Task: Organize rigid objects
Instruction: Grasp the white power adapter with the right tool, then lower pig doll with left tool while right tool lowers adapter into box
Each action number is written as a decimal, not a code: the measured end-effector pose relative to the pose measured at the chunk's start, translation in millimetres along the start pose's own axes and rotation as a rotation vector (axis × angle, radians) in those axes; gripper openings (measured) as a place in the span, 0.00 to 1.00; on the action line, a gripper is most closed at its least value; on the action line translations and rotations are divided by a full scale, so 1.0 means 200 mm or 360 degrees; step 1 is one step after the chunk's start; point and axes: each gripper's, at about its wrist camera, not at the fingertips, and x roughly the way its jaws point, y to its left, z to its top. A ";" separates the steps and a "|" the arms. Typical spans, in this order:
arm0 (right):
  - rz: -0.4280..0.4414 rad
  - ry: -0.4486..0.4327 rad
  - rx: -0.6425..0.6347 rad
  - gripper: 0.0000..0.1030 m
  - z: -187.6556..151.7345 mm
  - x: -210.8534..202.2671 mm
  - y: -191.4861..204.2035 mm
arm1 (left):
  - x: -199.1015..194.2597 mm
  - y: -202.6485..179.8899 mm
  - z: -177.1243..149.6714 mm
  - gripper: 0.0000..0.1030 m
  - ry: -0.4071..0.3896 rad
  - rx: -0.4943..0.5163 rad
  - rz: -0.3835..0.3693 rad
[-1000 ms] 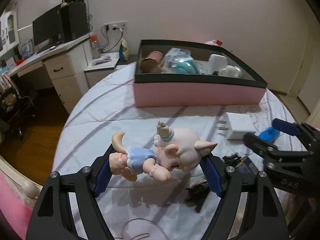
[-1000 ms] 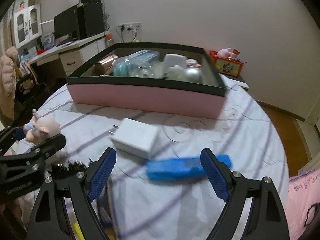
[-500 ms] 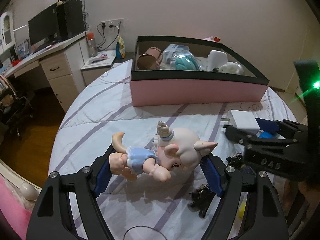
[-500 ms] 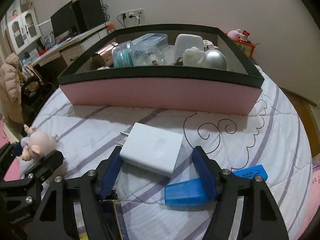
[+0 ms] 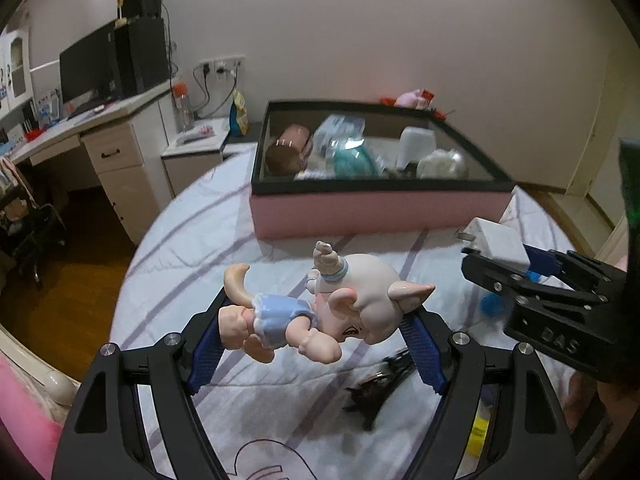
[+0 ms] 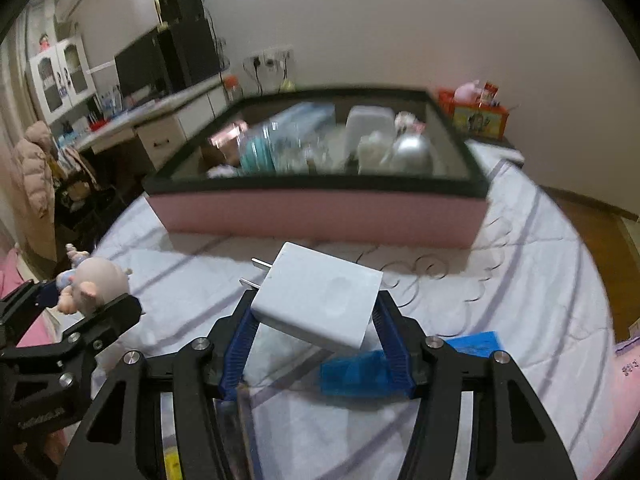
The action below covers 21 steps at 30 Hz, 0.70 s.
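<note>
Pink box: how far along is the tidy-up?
Done: the pink box already holds several items. In hand: the left gripper holds the doll; the right gripper, whose jaws have just been closing, holds the white charger. Left on the bed: the blue case and a black clip.

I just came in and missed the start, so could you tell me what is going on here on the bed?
A person is tidying loose items into the pink box on the bed, with a gripper in each hand. The left gripper is shut on a toy figure, held above the bedding. The right gripper has just been closing and now clamps a white charger. A blue case and a dark hair clip lie on the bedding.
</note>
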 end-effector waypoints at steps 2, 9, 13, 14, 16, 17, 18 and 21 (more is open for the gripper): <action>0.0011 -0.0070 0.0006 0.58 0.00 -0.09 0.01 | -0.06 -0.02 0.02 0.77 -0.0047 0.0002 0.0001; 0.0014 -0.0314 -0.0032 0.58 0.02 -0.42 0.09 | -0.30 -0.12 0.09 0.77 -0.0253 0.0037 0.0031; 0.0017 -0.0405 -0.0043 0.58 0.01 -0.57 0.09 | -0.44 -0.17 0.11 0.77 -0.0368 0.0064 0.0025; 0.0016 -0.0433 -0.0044 0.58 0.01 -0.60 0.10 | -0.47 -0.17 0.11 0.77 -0.0386 0.0070 0.0022; -0.0002 -0.0475 -0.0053 0.58 0.01 -0.67 0.10 | -0.52 -0.19 0.11 0.77 -0.0427 0.0078 0.0028; -0.0009 -0.0493 -0.0059 0.58 0.01 -0.69 0.10 | -0.55 -0.20 0.11 0.77 -0.0451 0.0088 0.0029; -0.0013 -0.0518 -0.0060 0.58 0.01 -0.72 0.10 | -0.57 -0.21 0.11 0.77 -0.0470 0.0094 0.0029; -0.0015 -0.0554 -0.0060 0.58 0.01 -0.77 0.10 | -0.63 -0.22 0.12 0.77 -0.0525 0.0103 0.0024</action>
